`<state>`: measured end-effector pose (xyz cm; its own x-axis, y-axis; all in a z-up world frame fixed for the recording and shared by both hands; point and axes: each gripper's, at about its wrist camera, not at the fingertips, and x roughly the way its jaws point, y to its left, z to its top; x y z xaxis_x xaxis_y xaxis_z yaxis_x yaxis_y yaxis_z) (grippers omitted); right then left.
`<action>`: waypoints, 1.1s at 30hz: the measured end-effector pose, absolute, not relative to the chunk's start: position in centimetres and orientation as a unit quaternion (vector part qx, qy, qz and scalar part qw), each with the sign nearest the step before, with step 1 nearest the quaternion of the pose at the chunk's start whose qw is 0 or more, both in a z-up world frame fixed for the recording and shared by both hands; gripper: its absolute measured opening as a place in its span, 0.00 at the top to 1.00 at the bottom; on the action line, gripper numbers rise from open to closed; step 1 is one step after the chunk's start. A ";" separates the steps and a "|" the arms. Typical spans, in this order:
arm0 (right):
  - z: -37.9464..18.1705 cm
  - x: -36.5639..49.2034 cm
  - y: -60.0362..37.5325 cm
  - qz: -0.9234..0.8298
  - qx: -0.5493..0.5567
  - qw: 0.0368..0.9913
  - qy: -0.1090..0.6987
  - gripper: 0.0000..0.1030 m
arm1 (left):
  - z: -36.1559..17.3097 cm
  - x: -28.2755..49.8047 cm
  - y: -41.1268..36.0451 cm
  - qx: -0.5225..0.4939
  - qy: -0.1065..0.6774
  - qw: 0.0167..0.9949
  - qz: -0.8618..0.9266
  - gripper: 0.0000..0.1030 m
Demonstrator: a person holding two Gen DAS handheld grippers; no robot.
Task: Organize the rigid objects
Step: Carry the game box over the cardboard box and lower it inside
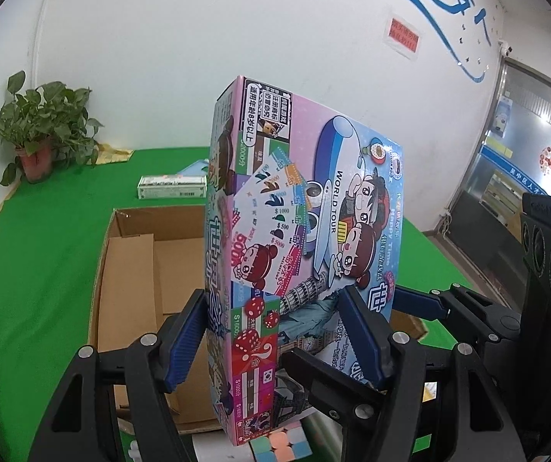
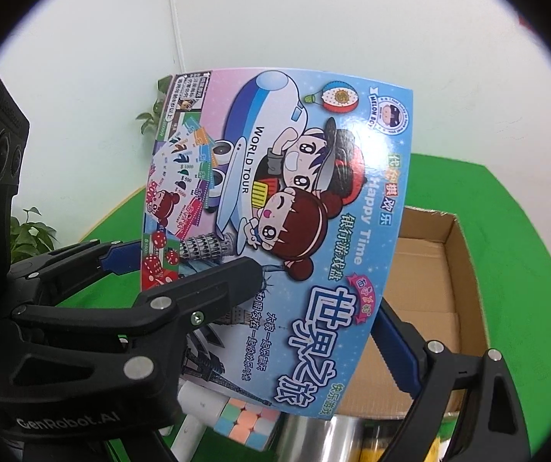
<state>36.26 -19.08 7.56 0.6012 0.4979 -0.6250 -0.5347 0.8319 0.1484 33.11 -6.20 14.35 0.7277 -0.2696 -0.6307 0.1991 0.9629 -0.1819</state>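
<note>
We hold one game box (image 1: 306, 231) upright above the open cardboard carton (image 1: 133, 269), both grippers on its lower part. The left gripper (image 1: 275, 342) pinches it across the narrow thickness, blue pads pressing side and front. The right gripper (image 2: 314, 308) spans the box's wide face; its right pad touches the box edge, while its left finger lies across the front.

Only the left wrist view shows the potted plant (image 1: 40, 134) whole in the table's far corner, a small green-and-white box (image 1: 171, 186) lying on the green cloth (image 1: 36, 250) behind the carton, and a glass door (image 1: 525, 146) at right. Only the right wrist view shows a shiny metal container (image 2: 329, 439) below the box. Both show one pastel puzzle cube (image 2: 244, 423) beneath it.

The box hides much of the carton's inside.
</note>
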 end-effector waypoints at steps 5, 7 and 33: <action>5.1 38.4 -18.4 0.295 -0.030 0.877 0.379 0.10 | 10.7 36.3 -5.0 -0.066 0.385 0.913 -0.117 0.37; 3.9 39.1 -17.9 0.300 -0.030 0.866 0.398 0.10 | 9.1 37.6 -4.6 -0.069 0.407 0.905 -0.107 0.37; -4.1 44.1 -14.6 0.351 -0.014 0.756 0.553 0.18 | 0.2 40.9 0.1 -0.103 0.499 0.860 -0.037 0.55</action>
